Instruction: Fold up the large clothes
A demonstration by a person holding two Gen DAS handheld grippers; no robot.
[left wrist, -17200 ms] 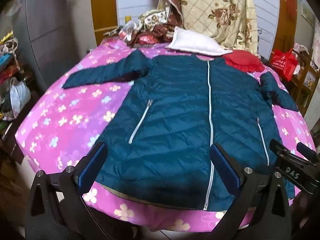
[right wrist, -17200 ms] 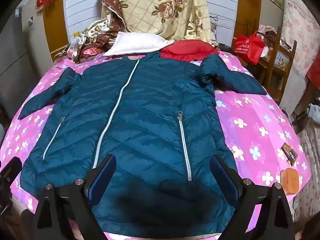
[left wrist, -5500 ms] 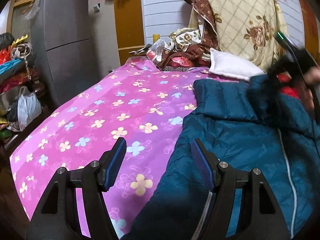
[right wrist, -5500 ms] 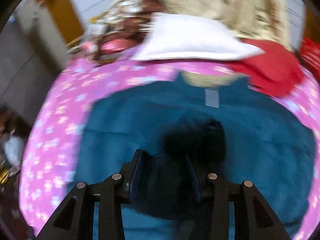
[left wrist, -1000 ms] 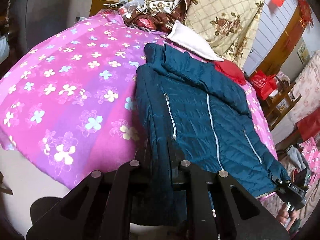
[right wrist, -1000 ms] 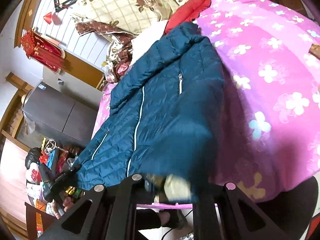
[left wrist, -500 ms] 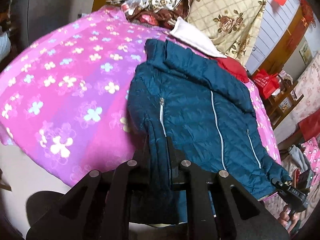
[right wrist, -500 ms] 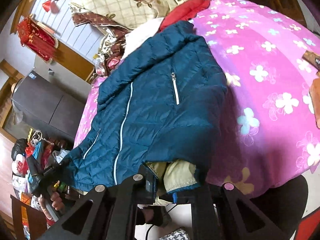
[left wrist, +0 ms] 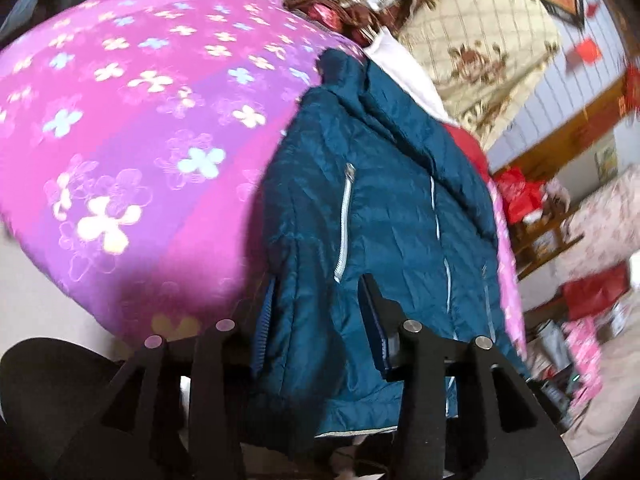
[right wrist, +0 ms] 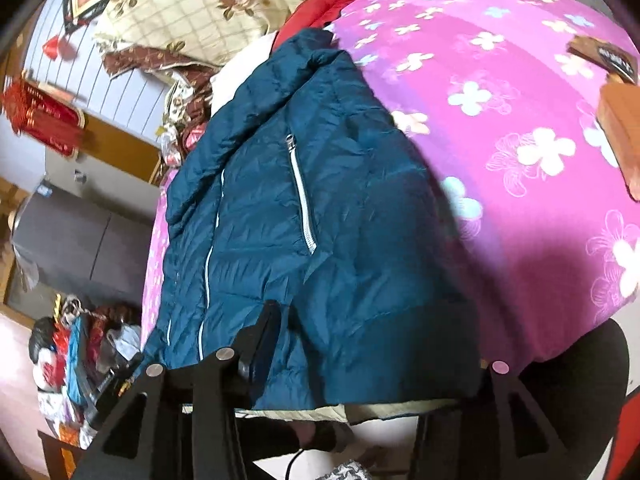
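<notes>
In the left wrist view, the pink flowered bedspread (left wrist: 120, 128) fills the left half of the frame, curving down toward the lower left. Right of it, in the middle, lies the teal quilted jacket (left wrist: 384, 200), both sleeves folded in over its front so it forms a long narrow strip running from the collar at upper centre to the hem at the bottom edge of the bed. A white pocket zipper (left wrist: 344, 224) runs down its near side. The left tongs (left wrist: 320, 328) sit at lower centre, their jaws opening; a fold of the jacket's hem stands between them, and the blue pads look clear of the cloth. To the upper right a white pillow (left wrist: 404, 68) and a cream floral quilt (left wrist: 480, 40) lean at the head of the bed, with a red bag (left wrist: 520, 196) farther right.

In the right wrist view, a grey cabinet (right wrist: 76, 248) stands at the left edge. The same jacket (right wrist: 320, 208) takes the centre, its hem hanging over the bed's edge at the bottom, pale lining showing beneath. The right tongs (right wrist: 360, 344) are at lower centre, jaws opening and set wide, with the hem corner draped between them; only the left finger (right wrist: 260, 332) shows clearly. The bedspread (right wrist: 520, 120) fills the right side.
</notes>
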